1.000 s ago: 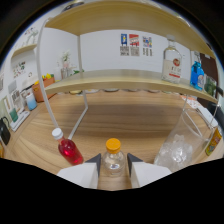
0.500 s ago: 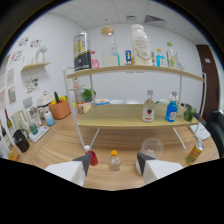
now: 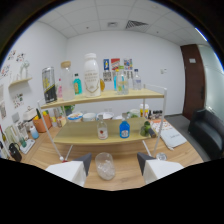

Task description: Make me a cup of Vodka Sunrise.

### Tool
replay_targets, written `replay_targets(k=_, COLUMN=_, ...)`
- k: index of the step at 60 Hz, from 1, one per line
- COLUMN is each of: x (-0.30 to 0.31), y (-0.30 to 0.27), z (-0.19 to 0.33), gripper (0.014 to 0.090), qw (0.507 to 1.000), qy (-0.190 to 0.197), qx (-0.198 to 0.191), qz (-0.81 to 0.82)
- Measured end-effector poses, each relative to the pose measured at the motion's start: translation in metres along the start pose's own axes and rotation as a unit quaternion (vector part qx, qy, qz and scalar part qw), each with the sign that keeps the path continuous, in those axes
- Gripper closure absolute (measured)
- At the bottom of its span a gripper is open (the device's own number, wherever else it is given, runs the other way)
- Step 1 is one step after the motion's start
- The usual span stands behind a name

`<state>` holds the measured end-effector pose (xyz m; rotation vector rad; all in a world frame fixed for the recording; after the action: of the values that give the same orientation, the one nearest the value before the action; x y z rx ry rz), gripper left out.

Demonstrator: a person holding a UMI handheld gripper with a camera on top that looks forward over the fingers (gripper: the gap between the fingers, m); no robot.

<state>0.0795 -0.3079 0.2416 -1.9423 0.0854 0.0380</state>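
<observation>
Now gripper (image 3: pixel 114 167) is spread open, fingers apart w/ the glass (image 3: pixel 104 166) of ice between them, gaps both sides, standing on the table (image 3: pixel 125 175). Its base is cut off by the dark bottom. Shelf (image 3: pixel 107 131) bottles beyond, labels unreadable.

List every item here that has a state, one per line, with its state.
gripper: open, glass stands between the fingers with gaps at both sides.
glass: upright on the table, something pale in the bottom.
clear bottle with red label: upright on the lower shelf.
blue bottle: upright on the lower shelf, beside the clear bottle.
large white bottle: upright on the top shelf.
dark door: closed.
</observation>
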Motion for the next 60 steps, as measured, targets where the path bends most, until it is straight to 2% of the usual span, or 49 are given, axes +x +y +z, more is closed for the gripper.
replay_targets(k=18, x=0.023, y=-0.162, z=0.057, gripper=0.0193, qw=0.996, qy=-0.005, qx=0.093, qz=-0.015)
replay_targets(k=27, x=0.030, y=-0.191, z=0.096, gripper=0.0216, qw=0.995, qy=-0.006, qx=0.095, qz=-0.031)
replay_targets(k=36, x=0.025, y=-0.191, z=0.132, gripper=0.0340, qw=0.997, qy=-0.022, qx=0.069, qz=-0.019)
replay_targets(k=45, x=0.025, y=-0.193, z=0.147, gripper=0.0656, qw=0.998, qy=-0.020, qx=0.062, qz=-0.020)
replay_targets(k=60, x=0.025, y=-0.194, z=0.140, gripper=0.0688, qw=0.997, qy=-0.024, qx=0.070, qz=-0.032)
